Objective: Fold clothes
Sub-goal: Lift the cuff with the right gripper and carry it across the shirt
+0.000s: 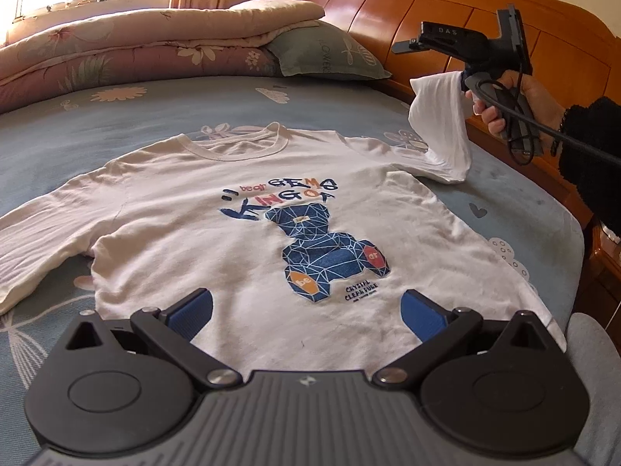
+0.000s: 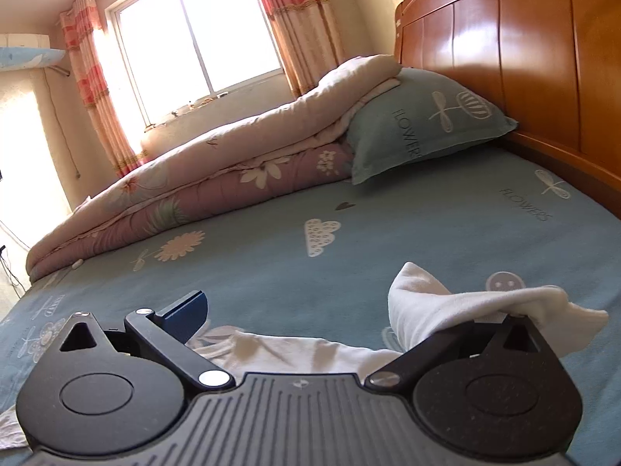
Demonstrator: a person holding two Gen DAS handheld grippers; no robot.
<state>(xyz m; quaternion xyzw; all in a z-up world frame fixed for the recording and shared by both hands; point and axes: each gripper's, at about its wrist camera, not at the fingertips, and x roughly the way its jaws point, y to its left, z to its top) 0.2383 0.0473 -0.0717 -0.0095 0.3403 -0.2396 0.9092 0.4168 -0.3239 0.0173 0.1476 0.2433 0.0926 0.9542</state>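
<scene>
A white T-shirt (image 1: 194, 209) with a blue bear print lies face up on the blue bed sheet (image 1: 116, 124). My left gripper (image 1: 306, 306) is open just above the shirt's hem, blue pads apart and empty. My right gripper (image 1: 462, 77) is at the far right, raised above the bed. The shirt's right sleeve (image 1: 438, 116) hangs lifted from it. In the right wrist view the gripper (image 2: 349, 310) stands with its fingers spread; the sleeve (image 2: 465, 306) is draped over the right finger, hiding it. The left finger (image 2: 186, 310) is bare.
A folded floral quilt (image 1: 116, 54) and a green pillow (image 1: 330, 54) lie at the far side of the bed. A wooden headboard (image 1: 446, 11) runs along the right. A window (image 2: 194, 35) with curtains is behind the quilt.
</scene>
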